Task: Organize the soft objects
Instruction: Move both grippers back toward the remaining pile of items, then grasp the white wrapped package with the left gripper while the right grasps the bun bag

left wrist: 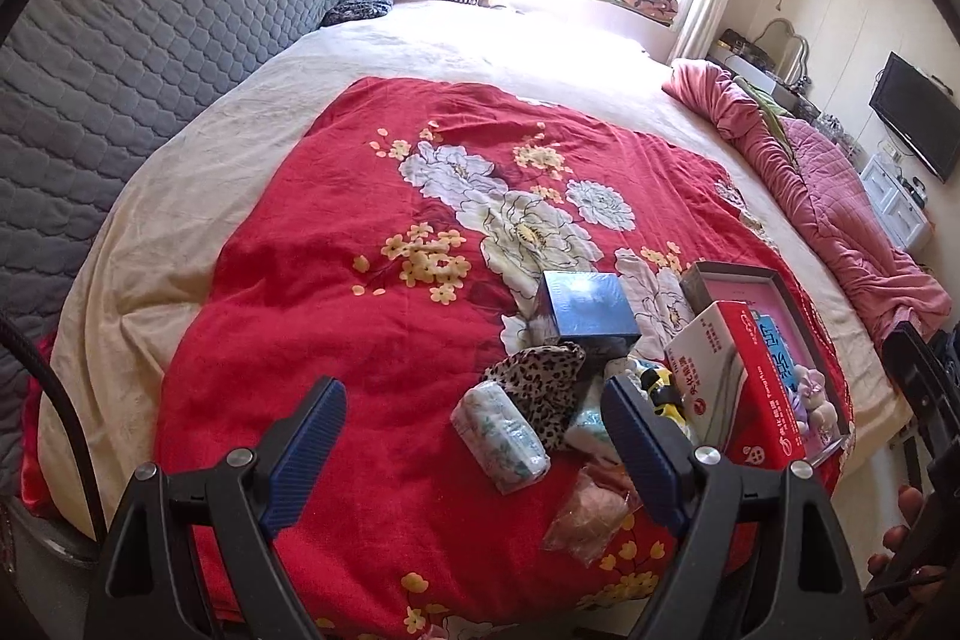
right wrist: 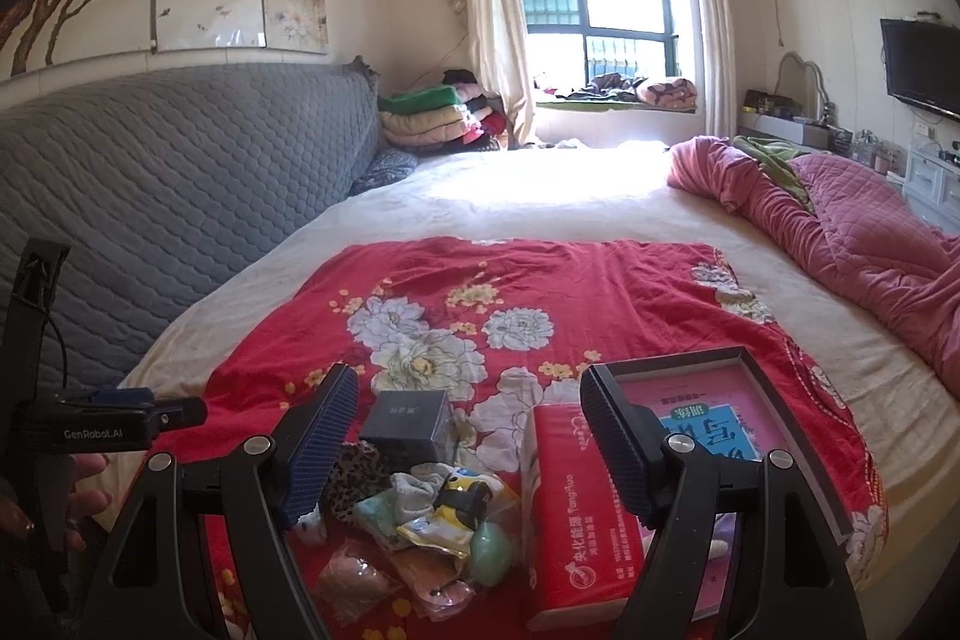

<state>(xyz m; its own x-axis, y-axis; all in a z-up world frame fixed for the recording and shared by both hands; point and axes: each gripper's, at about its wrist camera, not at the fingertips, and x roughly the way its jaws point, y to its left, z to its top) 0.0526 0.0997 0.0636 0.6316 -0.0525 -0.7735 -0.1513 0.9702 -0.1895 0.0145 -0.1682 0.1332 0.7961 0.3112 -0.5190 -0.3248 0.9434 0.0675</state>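
Nearest the lens, the left gripper (left wrist: 474,451) is held with its blue ribbed fingers (left wrist: 306,454) well apart and nothing between the pads; the right gripper (right wrist: 468,451) is likewise spread wide and empty.

Between and just beyond the left fingers, a pale printed soft roll in clear wrap (left wrist: 501,436) lies on the red floral bedspread (left wrist: 336,280). A leopard-print cloth (left wrist: 543,388) touches its far side. A pink soft item in a clear bag (left wrist: 585,514) lies close against the inner face of the right-hand finger.

Between the right gripper's fingers a heap of small soft items is seen: a grey sock-like piece (right wrist: 414,490), a mint-green soft lump (right wrist: 495,547) and a yellow-and-black toy (right wrist: 468,496). A dark blue box (right wrist: 411,421) stands beyond the heap. A red tissue pack (right wrist: 567,514) stands upright just inside the right-hand finger, against an open grey tray with a pink book (right wrist: 708,400).

The step in hand is judged to be the approach, with nothing yet picked. The next move would call for one gripper to be lowered over a single soft item and closed gently, with neighbouring pieces left undisturbed.
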